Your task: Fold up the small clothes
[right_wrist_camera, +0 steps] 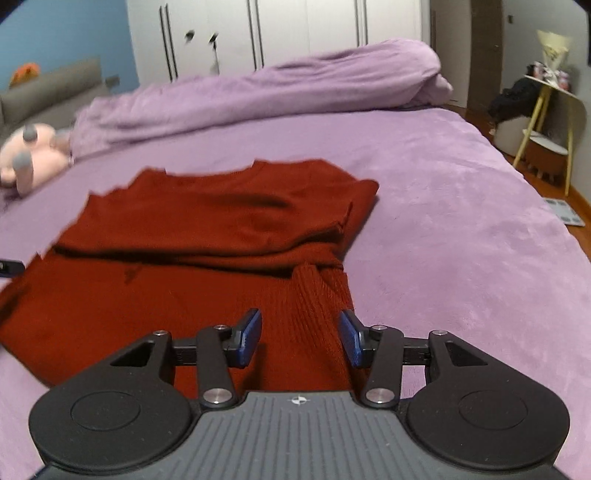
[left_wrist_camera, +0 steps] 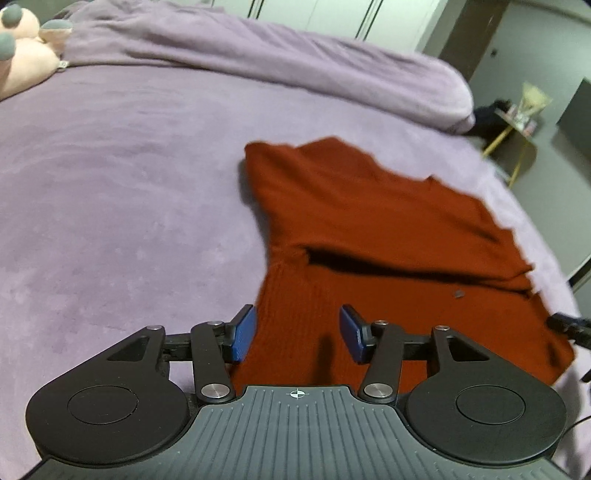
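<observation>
- Red knit sweater (left_wrist_camera: 388, 236): spread on the purple bed cover (left_wrist_camera: 122, 192), partly folded, an upper layer doubled over the lower part with a dark crease across the middle; a ribbed section lies nearest both grippers.
- Left gripper (left_wrist_camera: 297, 334): jaws spread, nothing between them; the sweater's ribbed left corner lies under the gap, with bare cover showing beyond the left blue pad.
- Right gripper (right_wrist_camera: 301, 338): jaws spread, holding nothing; the ribbed right edge of the sweater (right_wrist_camera: 192, 236) lies under and ahead of the gap, bare bed cover (right_wrist_camera: 461, 221) outside the right pad.
- Bunched purple duvet (right_wrist_camera: 280, 92): along the far side of the bed, well beyond the sweater.
- Pink plush toy (right_wrist_camera: 29, 155): far left of the right jaws, beside the duvet's end.
- White wardrobe doors (right_wrist_camera: 280, 29): behind the bed.
- Yellow-legged side table (right_wrist_camera: 546, 107): far right, off the bed.
</observation>
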A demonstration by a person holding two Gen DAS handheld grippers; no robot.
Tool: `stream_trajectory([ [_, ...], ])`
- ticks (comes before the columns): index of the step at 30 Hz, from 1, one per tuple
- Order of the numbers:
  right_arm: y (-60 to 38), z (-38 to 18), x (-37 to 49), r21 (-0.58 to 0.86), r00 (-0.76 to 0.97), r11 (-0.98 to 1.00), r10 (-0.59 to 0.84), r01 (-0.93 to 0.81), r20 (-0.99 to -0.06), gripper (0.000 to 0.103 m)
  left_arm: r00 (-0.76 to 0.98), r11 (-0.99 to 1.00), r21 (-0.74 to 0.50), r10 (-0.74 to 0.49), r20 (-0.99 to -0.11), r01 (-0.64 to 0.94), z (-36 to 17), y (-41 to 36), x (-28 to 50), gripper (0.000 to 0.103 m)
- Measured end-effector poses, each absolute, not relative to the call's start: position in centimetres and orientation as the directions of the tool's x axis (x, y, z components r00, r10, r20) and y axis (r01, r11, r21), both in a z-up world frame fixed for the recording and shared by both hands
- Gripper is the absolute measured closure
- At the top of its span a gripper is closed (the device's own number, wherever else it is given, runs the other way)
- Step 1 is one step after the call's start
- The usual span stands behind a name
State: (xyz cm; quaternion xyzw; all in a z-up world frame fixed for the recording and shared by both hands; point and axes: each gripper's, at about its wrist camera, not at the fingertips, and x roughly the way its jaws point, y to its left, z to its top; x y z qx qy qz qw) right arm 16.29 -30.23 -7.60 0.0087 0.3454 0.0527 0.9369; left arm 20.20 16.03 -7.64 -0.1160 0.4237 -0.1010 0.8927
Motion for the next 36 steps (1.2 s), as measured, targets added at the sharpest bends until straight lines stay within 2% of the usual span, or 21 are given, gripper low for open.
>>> stream_trajectory([
  [6, -29.2, -8.6, 16.3, 0.008, 0.728, 0.988, 0.119, -0.154, -0.675, 0.091, 0.584, 0.945, -0.322, -0.298, -0.755, 0.065, -8.9, 16.3, 21.4, 0.051],
  [7, -29.2, -8.7, 16.4, 0.009, 0.727, 0.987, 0.124, -0.160, -0.676, 0.091, 0.575, 0.941, -0.330, -0.308, -0.758, 0.069, -9.0, 16.3, 21.5, 0.052],
  [10, -29.5, -8.5, 16.5, 0.026, 0.726, 0.987, 0.134, -0.158, -0.675, 0.091, 0.597, 0.947, -0.313, -0.295, -0.746, 0.076, -8.6, 16.3, 21.3, 0.067],
  [12, -29.5, -8.5, 16.6, 0.023, 0.725, 0.987, 0.131, -0.157, -0.677, 0.089, 0.616, 0.953, -0.293, -0.278, -0.737, 0.080, -8.2, 16.2, 21.0, 0.083],
  [14, -29.4, -8.6, 16.8, 0.016, 0.722, 0.987, 0.128, -0.161, -0.680, 0.088, 0.630, 0.955, -0.283, -0.277, -0.726, 0.094, -7.8, 15.9, 20.6, 0.087],
  [20, -29.0, -8.5, 17.2, -0.002, 0.721, 0.986, 0.121, -0.168, -0.682, 0.090, 0.601, 0.959, -0.243, -0.282, -0.748, 0.146, -8.3, 14.7, 20.7, 0.088],
  [22, -28.9, -8.6, 17.1, -0.012, 0.721, 0.985, 0.118, -0.171, -0.683, 0.093, 0.593, 0.955, -0.265, -0.292, -0.751, 0.136, -8.5, 14.9, 20.9, 0.081],
  [23, -28.8, -8.7, 17.2, -0.023, 0.719, 0.985, 0.110, -0.173, -0.686, 0.093, 0.583, 0.952, -0.277, -0.301, -0.754, 0.133, -8.7, 14.9, 21.1, 0.073],
  [24, -28.7, -8.7, 17.3, -0.032, 0.717, 0.985, 0.102, -0.171, -0.690, 0.093, 0.575, 0.949, -0.282, -0.309, -0.758, 0.138, -8.9, 14.8, 21.3, 0.069],
  [26, -28.6, -8.7, 17.5, -0.034, 0.715, 0.986, 0.095, -0.164, -0.693, 0.093, 0.572, 0.950, -0.269, -0.312, -0.759, 0.160, -9.0, 14.4, 21.5, 0.069],
  [28, -28.5, -8.5, 17.5, -0.033, 0.723, 0.986, 0.095, -0.161, -0.684, 0.098, 0.570, 0.951, -0.251, -0.308, -0.762, 0.178, -8.8, 14.0, 21.5, 0.082],
  [29, -28.5, -8.0, 17.2, -0.029, 0.742, 0.986, 0.102, -0.161, -0.663, 0.099, 0.574, 0.952, -0.249, -0.305, -0.759, 0.177, -8.5, 14.0, 21.5, 0.093],
  [31, -28.6, -6.3, 16.6, -0.006, 0.788, 0.985, 0.136, -0.175, -0.601, 0.099, 0.592, 0.943, -0.279, -0.331, -0.735, 0.181, -7.2, 14.3, 21.3, 0.094],
  [36, -30.1, -2.2, 18.1, 0.090, 0.871, 0.988, 0.150, -0.121, -0.469, 0.099, 0.717, 0.909, -0.373, -0.386, -0.581, 0.188, -1.1, 16.0, 22.4, 0.094],
])
